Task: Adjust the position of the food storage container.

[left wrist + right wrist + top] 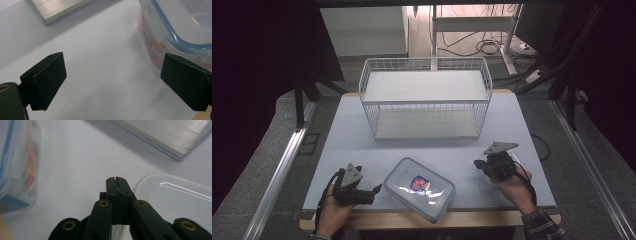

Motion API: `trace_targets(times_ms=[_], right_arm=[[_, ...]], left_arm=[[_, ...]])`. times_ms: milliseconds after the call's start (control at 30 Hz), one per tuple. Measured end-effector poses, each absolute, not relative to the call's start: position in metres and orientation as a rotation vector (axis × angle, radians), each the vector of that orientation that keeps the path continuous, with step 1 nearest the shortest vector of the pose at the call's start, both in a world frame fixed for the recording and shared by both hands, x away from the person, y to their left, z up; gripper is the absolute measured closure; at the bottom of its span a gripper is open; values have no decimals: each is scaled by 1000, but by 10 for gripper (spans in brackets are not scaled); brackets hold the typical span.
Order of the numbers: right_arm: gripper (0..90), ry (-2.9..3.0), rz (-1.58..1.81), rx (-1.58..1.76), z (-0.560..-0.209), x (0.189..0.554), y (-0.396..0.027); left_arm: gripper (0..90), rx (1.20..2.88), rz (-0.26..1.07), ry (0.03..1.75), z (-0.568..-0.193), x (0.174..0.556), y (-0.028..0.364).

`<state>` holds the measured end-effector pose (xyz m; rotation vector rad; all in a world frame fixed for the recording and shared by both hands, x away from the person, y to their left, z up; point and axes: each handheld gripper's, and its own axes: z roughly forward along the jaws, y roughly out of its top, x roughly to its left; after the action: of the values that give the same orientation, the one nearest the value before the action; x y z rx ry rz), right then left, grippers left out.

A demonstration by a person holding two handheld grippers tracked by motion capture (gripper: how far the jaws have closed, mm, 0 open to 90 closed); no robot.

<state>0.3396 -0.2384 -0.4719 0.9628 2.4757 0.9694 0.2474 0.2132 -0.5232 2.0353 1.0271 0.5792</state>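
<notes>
My left gripper (112, 82) sits spread wide just beside the near-left corner of the lidded container (419, 188), one pad (186, 83) against or nearly against its clear wall, apparently lined up to bracket that corner. My right gripper (117, 181) is pressed together on nothing, well off to the box's right on the table (512, 125), a clear plastic edge (172, 195) showing beneath it that I can't identify. The box's contents blur to orange and red, and the wire basket (426, 97) stands behind.
</notes>
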Motion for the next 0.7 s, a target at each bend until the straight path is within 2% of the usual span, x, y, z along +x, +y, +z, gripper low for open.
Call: trace_targets(times_ms=[533,700], right_arm=[[898,2308,1000,1149,-468,374,-278],[883,2315,1028,1132,-465,371,-281]], left_arm=[[64,2017,549,1053,-524,249,212],[66,2019,541,1079,-525,251,213]])
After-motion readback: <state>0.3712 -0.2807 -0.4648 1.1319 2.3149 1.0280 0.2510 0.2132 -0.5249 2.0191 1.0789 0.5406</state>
